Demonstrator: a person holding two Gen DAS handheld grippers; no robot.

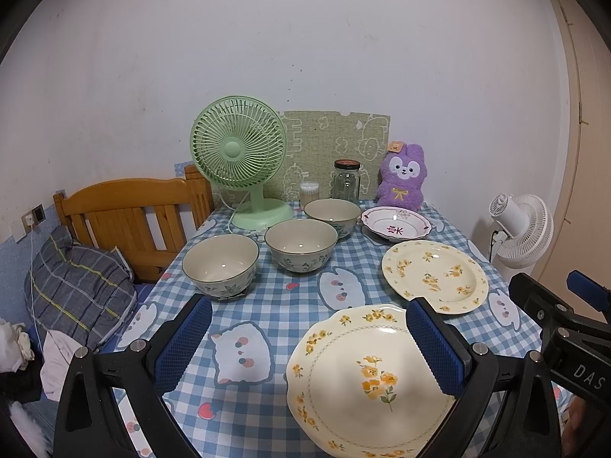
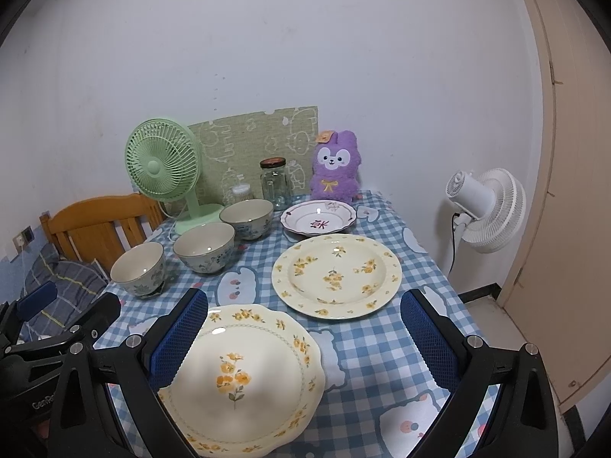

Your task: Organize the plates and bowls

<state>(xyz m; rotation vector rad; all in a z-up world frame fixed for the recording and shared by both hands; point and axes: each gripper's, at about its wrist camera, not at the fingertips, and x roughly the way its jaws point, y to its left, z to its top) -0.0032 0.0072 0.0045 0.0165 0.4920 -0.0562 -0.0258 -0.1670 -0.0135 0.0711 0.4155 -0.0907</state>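
Green desk fan [image 1: 238, 143]: far ahead of the left gripper, upright at the table's back edge.
Glass jar [image 1: 346, 181]: far ahead, dark lid on.
Purple plush rabbit [image 1: 401, 175]: just right of the jar, against the wall.
White standing fan [image 2: 488, 210]: ahead and right of the right gripper, off the table.
Wooden headboard [image 1: 126, 213]: ahead-left of the left gripper.
Checked tablecloth [image 1: 275, 305]: beneath both grippers.
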